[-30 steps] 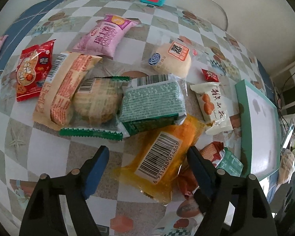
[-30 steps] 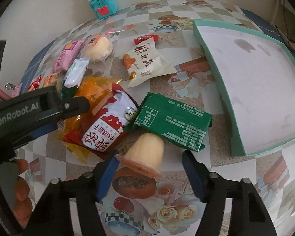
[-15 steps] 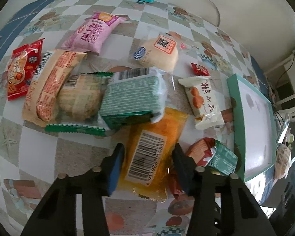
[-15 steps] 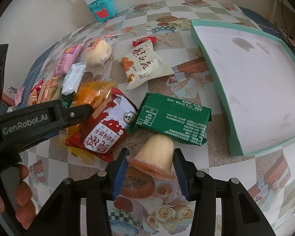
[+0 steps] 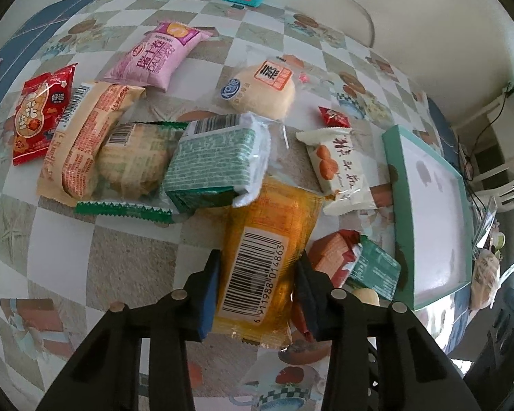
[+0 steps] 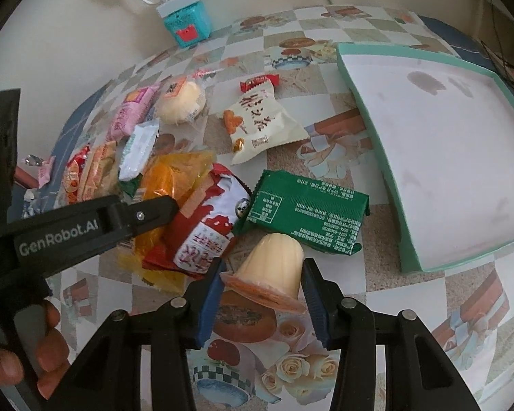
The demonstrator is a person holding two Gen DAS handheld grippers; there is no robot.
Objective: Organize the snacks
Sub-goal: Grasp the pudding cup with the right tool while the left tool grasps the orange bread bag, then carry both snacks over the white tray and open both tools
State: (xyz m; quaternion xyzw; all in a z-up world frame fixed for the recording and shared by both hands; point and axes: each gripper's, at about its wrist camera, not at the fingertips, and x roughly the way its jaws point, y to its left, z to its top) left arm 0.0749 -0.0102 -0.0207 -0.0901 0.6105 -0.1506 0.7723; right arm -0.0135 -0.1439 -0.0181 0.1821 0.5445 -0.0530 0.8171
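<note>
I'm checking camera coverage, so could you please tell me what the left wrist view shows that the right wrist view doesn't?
Only the left wrist view shows the orange packet's barcode between the left gripper fingers.

Only the right wrist view shows the jelly cup lying whole between the right gripper fingers, and the hand holding the left gripper.

Both show the teal tray, the white peanut packet and the round bun.
</note>
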